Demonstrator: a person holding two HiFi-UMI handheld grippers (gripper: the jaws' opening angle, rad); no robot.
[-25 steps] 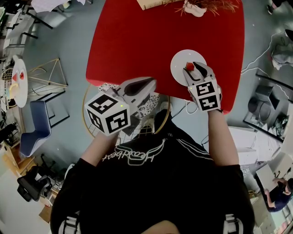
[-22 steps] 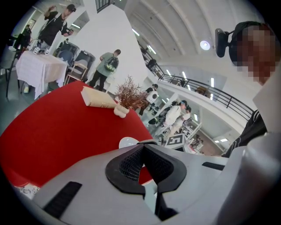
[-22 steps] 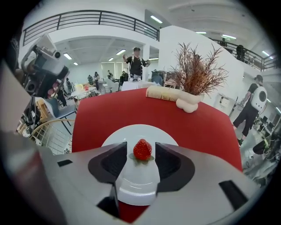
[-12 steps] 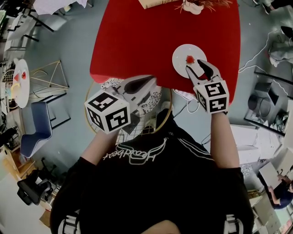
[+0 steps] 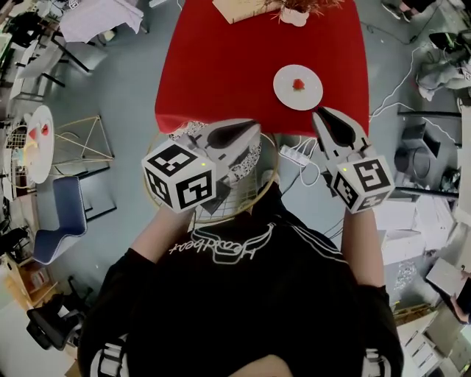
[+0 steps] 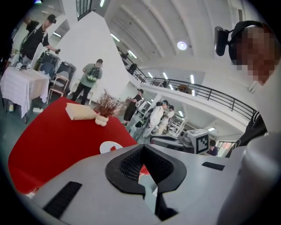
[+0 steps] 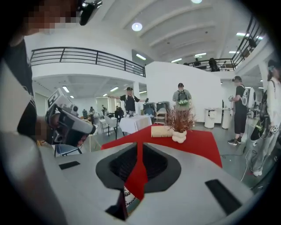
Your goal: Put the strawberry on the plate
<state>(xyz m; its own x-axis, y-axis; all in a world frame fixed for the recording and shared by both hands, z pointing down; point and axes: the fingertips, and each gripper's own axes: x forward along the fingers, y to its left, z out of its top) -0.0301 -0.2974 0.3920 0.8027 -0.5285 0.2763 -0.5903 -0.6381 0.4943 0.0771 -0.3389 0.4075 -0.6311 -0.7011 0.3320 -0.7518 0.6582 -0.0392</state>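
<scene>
partly, plate [image 6: 105, 147] behind left gripper [image 6: 143, 169]

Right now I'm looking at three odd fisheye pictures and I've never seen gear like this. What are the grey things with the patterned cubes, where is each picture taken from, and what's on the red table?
There is no robot here. A person holds a hand-operated two-jaw gripper in each hand. The head view comes from a camera on the person's head, looking steeply down. The other two pictures come from cameras riding on each gripper and looking along its jaws.

On the red table sits a white plate with the strawberry on it. A pale vase of dried twigs stands at the far edge.

Nothing is held. The left gripper has its jaws drawn together and empty. The right gripper is closing its jaws with nothing between them, and it is off the plate.
</scene>
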